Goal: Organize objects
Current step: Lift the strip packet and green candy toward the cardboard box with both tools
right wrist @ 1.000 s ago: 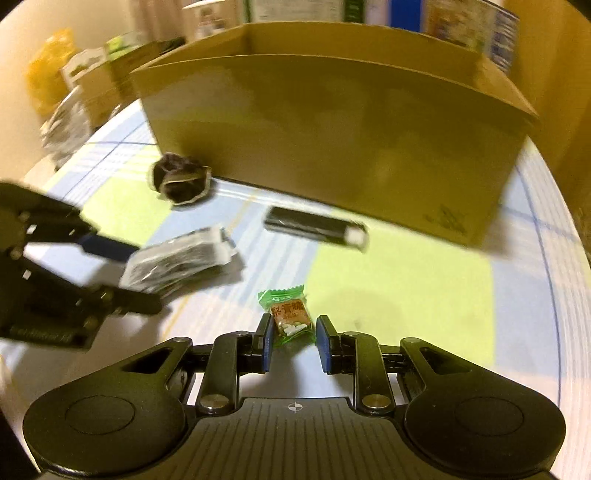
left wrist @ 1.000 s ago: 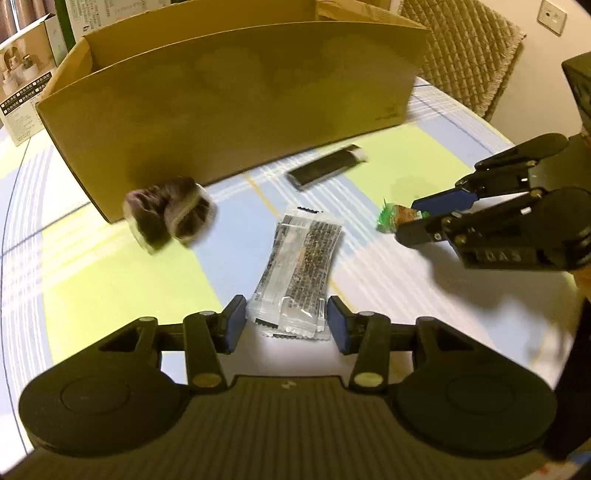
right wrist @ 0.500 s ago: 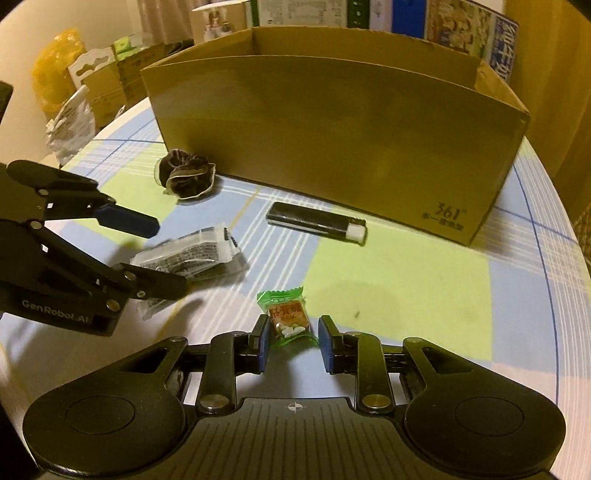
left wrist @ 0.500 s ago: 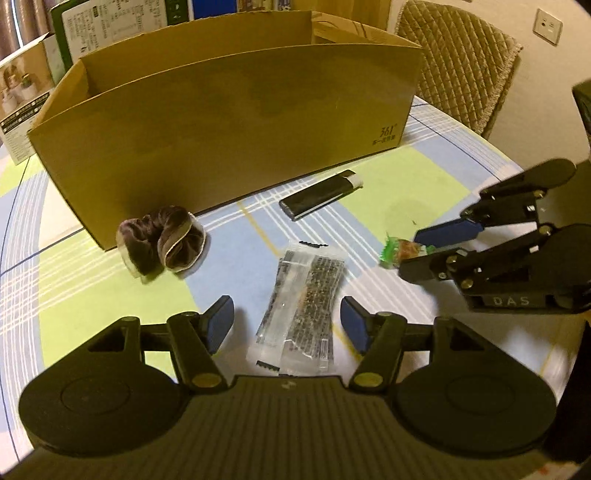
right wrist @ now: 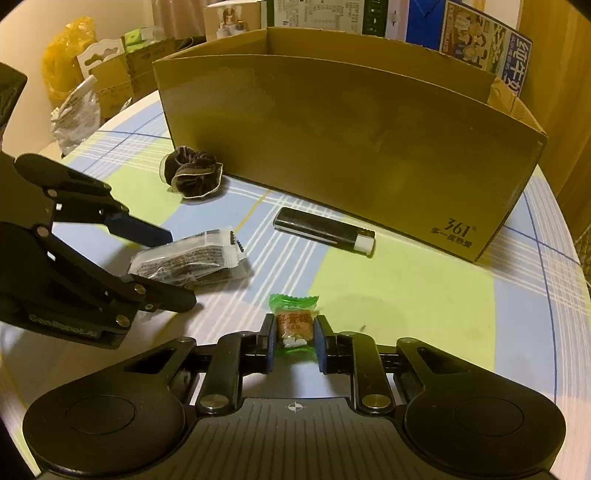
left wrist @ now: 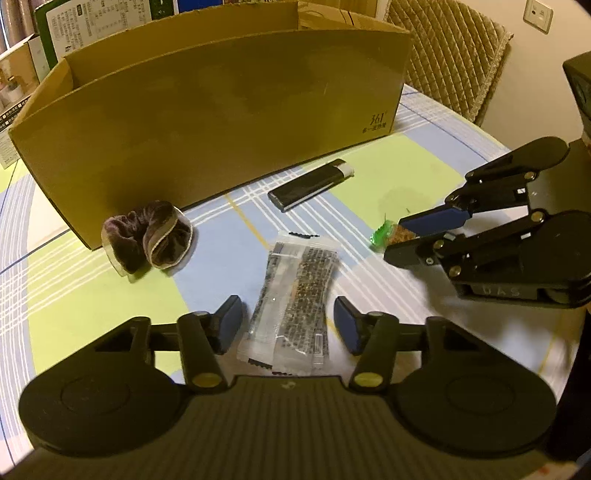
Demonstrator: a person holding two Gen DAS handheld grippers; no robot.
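Two views, differing: from left wrist, left gripper (left wrist: 288, 325) spread wide around clear sachet (left wrist: 295, 295), pads not touching; right gripper (left wrist: 402, 236) seen sideways, candy (left wrist: 384, 236) mostly hidden. From right wrist, right gripper (right wrist: 294, 341) clamped on green candy (right wrist: 294, 325), label readable. Lying before cardboard box (right wrist: 351, 140): black lighter (right wrist: 325, 230), brown scrunchie (right wrist: 192, 173). Round table (right wrist: 406, 288), checked cloth in green, blue. Quilted chair (left wrist: 450, 55), wall socket (left wrist: 538, 14) behind; stacked boxes (right wrist: 114, 74), yellow bag (right wrist: 61, 62) at left.

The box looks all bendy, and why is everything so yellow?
Left wrist view: the fisheye lens bows the box and darkens the corners; warm indoor light tints everything yellow. Right wrist view: same curve on the box, and the candy between the right gripper pads stays sharp.
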